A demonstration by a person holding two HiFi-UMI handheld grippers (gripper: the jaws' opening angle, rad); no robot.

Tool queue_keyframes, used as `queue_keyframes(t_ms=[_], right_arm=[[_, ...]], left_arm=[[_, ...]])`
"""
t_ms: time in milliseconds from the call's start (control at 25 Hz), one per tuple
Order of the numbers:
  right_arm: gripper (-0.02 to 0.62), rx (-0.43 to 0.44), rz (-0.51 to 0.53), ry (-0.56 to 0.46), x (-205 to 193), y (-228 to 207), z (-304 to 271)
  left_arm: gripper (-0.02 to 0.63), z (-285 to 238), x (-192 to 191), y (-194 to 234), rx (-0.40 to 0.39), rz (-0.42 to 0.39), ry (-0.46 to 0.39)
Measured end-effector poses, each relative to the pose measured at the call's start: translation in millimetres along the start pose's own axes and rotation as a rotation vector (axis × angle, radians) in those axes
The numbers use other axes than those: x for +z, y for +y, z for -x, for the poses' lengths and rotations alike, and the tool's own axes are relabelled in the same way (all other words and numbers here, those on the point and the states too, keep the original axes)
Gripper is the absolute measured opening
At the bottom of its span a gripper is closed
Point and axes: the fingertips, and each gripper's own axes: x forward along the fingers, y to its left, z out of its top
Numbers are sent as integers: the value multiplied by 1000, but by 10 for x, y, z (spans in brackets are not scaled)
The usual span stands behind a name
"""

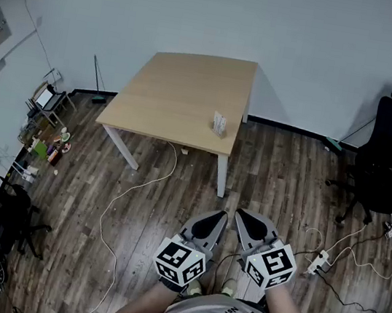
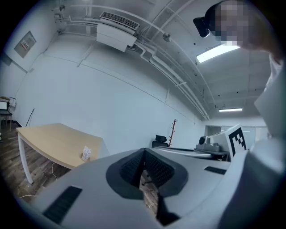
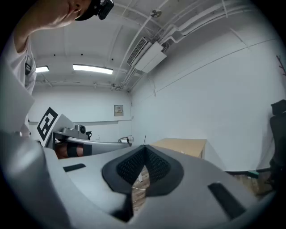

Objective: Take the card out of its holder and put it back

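A small white card in its holder (image 1: 219, 124) stands upright near the front right edge of the light wooden table (image 1: 184, 91). Both grippers are held low over the floor, well short of the table. My left gripper (image 1: 222, 217) and right gripper (image 1: 243, 217) point toward the table, side by side. The left gripper view shows its jaws (image 2: 144, 154) closed together with nothing between them, and the card holder (image 2: 86, 153) far off on the table (image 2: 49, 138). In the right gripper view the jaws (image 3: 144, 151) are likewise shut and empty, with the table (image 3: 183, 145) beyond.
A black office chair (image 1: 383, 163) stands at the right. A white power strip (image 1: 318, 261) and cables lie on the wood floor. Shelves with clutter (image 1: 44, 139) and another chair (image 1: 0, 206) are at the left. A white cable (image 1: 139, 187) trails from under the table.
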Motion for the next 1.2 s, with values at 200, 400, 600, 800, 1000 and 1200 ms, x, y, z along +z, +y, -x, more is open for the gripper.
queue_keyframes(t_ms=[200,400,600,800,1000,1200], right_arm=[[12,-1,1,1,-8,-15,10],[12,1,-6,-3,-23,-35,20],[12,10,-27,-21,34,-29,21],[12,13,-40,-39,73,-56,40],[12,12,-91,-47,43,-139,94],[12,23,-97,-57,47,-270,123]], left_arm=[[12,-10,-14,-10,0,2,2],[12,-22,-6,-19,1,3,2],[12,-9,-15,4,11,5,1],[12,30,16,101,46,-11,-6],[12,109,41,245,104,5,-17],[12,82,68,321,148,10,-27]])
